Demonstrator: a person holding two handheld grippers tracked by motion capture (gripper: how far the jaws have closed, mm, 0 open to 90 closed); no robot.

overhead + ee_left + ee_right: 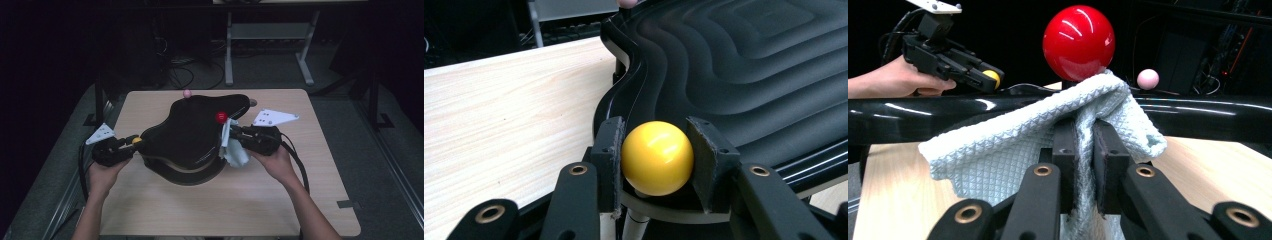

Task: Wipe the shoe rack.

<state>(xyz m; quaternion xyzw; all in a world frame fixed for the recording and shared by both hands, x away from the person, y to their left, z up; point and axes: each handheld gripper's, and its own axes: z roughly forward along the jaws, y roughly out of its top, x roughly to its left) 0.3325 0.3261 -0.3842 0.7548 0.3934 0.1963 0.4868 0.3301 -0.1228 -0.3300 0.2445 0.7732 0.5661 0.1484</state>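
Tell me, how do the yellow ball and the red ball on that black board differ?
The yellow ball sits at the edge of the black board beside the left hand; the red ball sits beside the right hand. The left tool clamps the yellow ball between its pads; the red ball is ungripped, with a pale cloth, held by the right tool, draped just below it. Both are glossy and round.

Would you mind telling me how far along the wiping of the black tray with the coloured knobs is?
Done: the left gripper is clamped on the yellow ball, steadying the black tray. In hand: the right gripper pinches the pale cloth against the rim just below the red ball. Left: apparently the ridged top and the pink ball; no wiped area is distinguishable.
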